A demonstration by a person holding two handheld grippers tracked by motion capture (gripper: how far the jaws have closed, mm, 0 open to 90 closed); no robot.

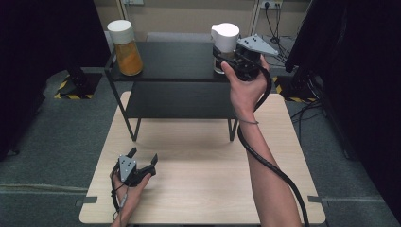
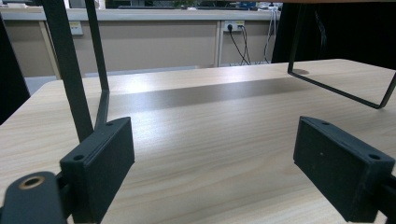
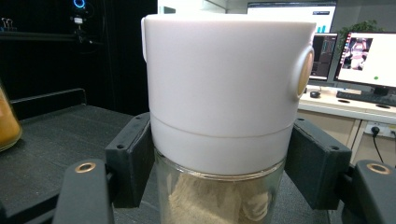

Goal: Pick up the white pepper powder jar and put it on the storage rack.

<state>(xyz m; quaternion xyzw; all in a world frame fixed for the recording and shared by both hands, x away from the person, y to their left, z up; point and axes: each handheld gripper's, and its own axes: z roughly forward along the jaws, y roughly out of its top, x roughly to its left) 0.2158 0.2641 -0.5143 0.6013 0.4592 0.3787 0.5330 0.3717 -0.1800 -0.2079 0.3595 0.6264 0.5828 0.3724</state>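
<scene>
1. The jar (image 3: 219, 140) with the white lid (image 3: 224, 79) stands at the far right of the black shelf (image 1: 175, 61), pale powder showing through its glass, and the right gripper (image 1: 226, 56) has it pinched, one pad on either side.
2. Watch that grip: the pads (image 3: 133, 158) sit right at the seam where lid meets glass. If the lid is loose on the body, a lift could take the top and leave the glass behind, or spill the powder.
3. The glass is smooth and the contact strip is narrow, so a quick swing of the wrist could let the jar twist or slide down between the pads.
4. It stands close to the shelf's right edge. A sideways drag instead of a clean lift could tip it off toward the floor.
5. On the far left of the shelf, well apart, stands a second jar (image 1: 125, 47) with orange contents; it is safe unless the jar travels left across the shelf.
6. The left gripper (image 1: 142, 158) rests on the near left of the wooden table (image 1: 198, 179), its jaws spread with nothing between them, too far off to catch a slip.
</scene>
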